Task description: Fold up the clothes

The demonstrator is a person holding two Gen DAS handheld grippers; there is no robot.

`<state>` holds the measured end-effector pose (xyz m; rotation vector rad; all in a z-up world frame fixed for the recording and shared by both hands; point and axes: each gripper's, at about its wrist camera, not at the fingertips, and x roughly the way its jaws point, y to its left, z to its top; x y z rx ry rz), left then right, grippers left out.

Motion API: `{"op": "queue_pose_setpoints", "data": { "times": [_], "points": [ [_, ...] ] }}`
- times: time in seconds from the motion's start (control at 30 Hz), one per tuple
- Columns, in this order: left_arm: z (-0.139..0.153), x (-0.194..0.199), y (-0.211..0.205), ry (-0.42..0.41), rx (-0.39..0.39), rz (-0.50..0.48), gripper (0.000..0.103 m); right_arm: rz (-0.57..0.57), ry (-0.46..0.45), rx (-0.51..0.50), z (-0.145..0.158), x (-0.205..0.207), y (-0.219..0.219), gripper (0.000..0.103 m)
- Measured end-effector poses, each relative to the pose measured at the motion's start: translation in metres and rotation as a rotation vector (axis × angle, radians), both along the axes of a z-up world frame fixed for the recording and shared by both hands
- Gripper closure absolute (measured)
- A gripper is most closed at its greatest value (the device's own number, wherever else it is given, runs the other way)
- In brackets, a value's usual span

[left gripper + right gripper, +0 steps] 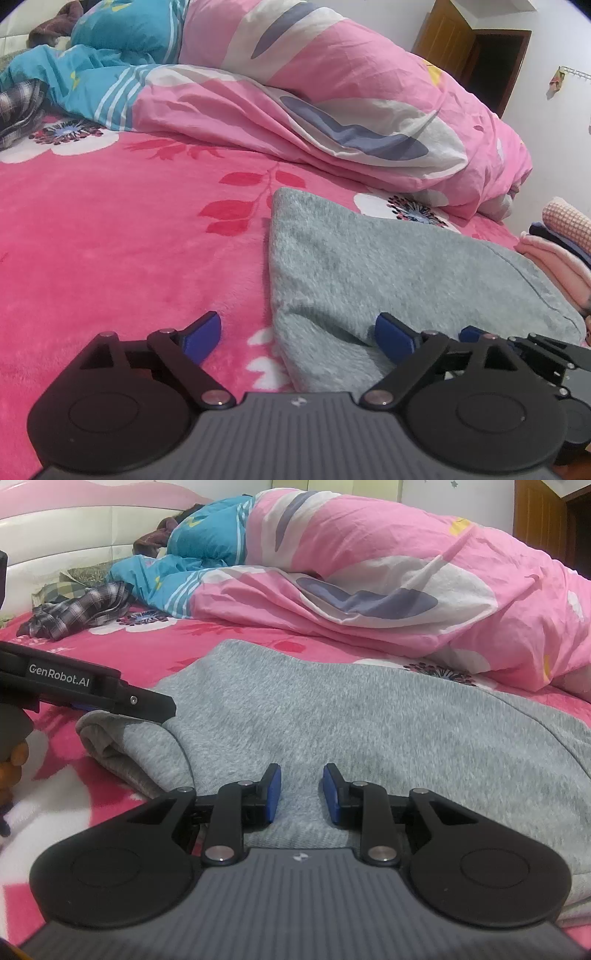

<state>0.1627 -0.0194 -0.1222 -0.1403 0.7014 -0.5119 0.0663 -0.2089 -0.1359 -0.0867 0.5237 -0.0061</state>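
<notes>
A grey fleece garment (388, 266) (332, 716) lies spread on the pink floral blanket (110, 240) (184, 642). My left gripper (299, 338) stands open wide at the garment's near left edge. Its right finger (395, 339) rests on the grey fabric and its left finger (205, 336) is over the blanket, with nothing pinched. Its arm (99, 694) shows at the left of the right wrist view, above a rolled fold of the garment. My right gripper (301, 797) (535, 350) sits low on the garment, its pads close together with grey fabric filling the narrow gap.
A bunched pink quilt (369, 110) (406, 590) with a blue cover (110, 55) fills the far side of the bed. A plaid shirt (81, 609) lies at the far left. Folded pink and dark clothes (561, 251) are stacked at the right edge. A doorway (498, 66) is beyond.
</notes>
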Motion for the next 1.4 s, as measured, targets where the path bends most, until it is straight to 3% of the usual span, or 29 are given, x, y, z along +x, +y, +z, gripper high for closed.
{"op": "queue_pose_setpoints", "data": {
  "times": [0.47, 1.4],
  "points": [
    [0.0014, -0.0043, -0.0059, -0.003, 0.043, 0.037, 0.001, 0.000, 0.000, 0.001, 0.0004, -0.0003, 0.0003, 0.078],
    [0.0012, -0.0069, -0.0066, 0.004, 0.046, 0.060, 0.000, -0.001, -0.005, 0.003, 0.0003, -0.0006, -0.0001, 0.078]
  ]
}}
